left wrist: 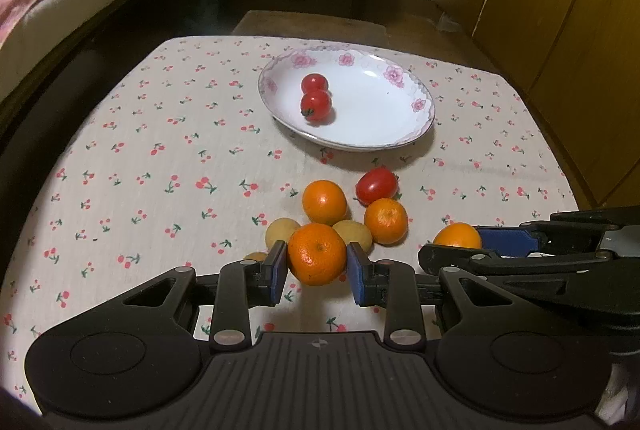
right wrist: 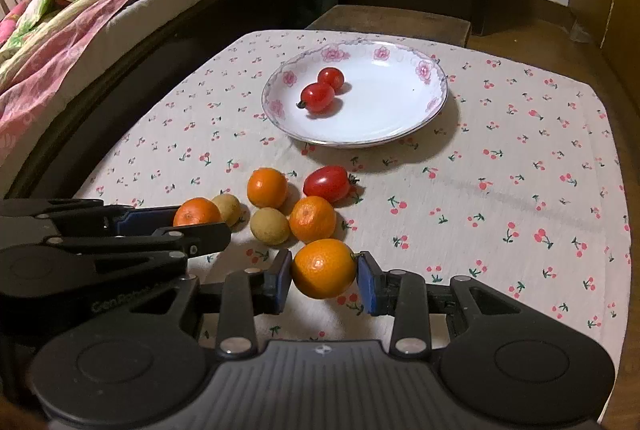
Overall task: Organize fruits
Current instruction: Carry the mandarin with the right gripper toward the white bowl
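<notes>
The left tongs [left wrist: 317,270] were clamped on an orange [left wrist: 317,253], their blue pads pressed to its two sides, at the near edge of the fruit cluster on the tabletop [left wrist: 160,150] with its cherry-print cloth. The right tongs [right wrist: 324,280] were clamped likewise on a second orange [right wrist: 323,267], just right of the first and a little nearer. Between and beyond them lay the loose fruit: two more oranges, one on the left [right wrist: 267,187] and one on the right [right wrist: 312,218], touching or nearly touching two small yellowish round fruits [right wrist: 269,225] [right wrist: 227,208], with a red oval tomato [right wrist: 326,183] at the far right of the group. A third yellowish fruit [left wrist: 255,256] peeked out behind the left tongs' left finger. Farther off, apart from the cluster, stood a white plate [right wrist: 416,118] with pink flowers around its rim, holding two small red tomatoes [right wrist: 318,96] [right wrist: 331,78] that touched each other left of its centre.
</notes>
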`<state>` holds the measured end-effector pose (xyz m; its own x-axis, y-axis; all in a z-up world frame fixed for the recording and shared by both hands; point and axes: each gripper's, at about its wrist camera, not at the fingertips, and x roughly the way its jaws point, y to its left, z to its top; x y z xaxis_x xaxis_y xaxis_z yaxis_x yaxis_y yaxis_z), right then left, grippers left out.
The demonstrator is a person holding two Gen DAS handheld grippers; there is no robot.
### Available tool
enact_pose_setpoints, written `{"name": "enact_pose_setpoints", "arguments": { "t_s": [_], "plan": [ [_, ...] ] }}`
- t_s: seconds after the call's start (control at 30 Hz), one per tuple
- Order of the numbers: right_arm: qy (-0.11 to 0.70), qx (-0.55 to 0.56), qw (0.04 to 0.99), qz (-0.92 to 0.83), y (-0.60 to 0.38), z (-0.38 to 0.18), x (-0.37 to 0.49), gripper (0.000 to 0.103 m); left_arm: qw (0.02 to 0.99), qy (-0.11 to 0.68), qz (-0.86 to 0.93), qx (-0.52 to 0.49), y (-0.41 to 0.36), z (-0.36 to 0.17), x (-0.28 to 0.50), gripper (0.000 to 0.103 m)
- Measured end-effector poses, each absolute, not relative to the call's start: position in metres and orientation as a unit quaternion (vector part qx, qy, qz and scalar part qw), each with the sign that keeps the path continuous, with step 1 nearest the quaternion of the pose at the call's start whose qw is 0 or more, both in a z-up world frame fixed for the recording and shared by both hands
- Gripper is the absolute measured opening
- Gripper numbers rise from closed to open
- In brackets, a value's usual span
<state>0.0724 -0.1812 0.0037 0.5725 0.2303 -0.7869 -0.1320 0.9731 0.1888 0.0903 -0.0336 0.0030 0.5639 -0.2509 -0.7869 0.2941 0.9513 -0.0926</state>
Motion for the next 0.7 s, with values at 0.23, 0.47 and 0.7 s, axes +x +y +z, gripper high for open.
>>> {"name": "enact_pose_setpoints", "arguments": {
  "t_s": [0.23,0.47,0.7],
  "plan": [
    [0.445,0.059,0.888,0.097,-0.186,0.008,0.073,0.036,0.885,0.438,-0.156,0.027,-0.036,0.004,0.092,0.040],
    [0.439,0.063,0.891,0.094,-0.188,0.011,0.075,0.036,0.888,0.432,-0.157,0.028,-0.038,0.008,0.096,0.040],
    [0.433,0.064,0.894,0.090,-0.191,0.015,0.082,0.036,0.890,0.426,-0.159,0.031,-0.044,0.011,0.102,0.040]
  ]
}}
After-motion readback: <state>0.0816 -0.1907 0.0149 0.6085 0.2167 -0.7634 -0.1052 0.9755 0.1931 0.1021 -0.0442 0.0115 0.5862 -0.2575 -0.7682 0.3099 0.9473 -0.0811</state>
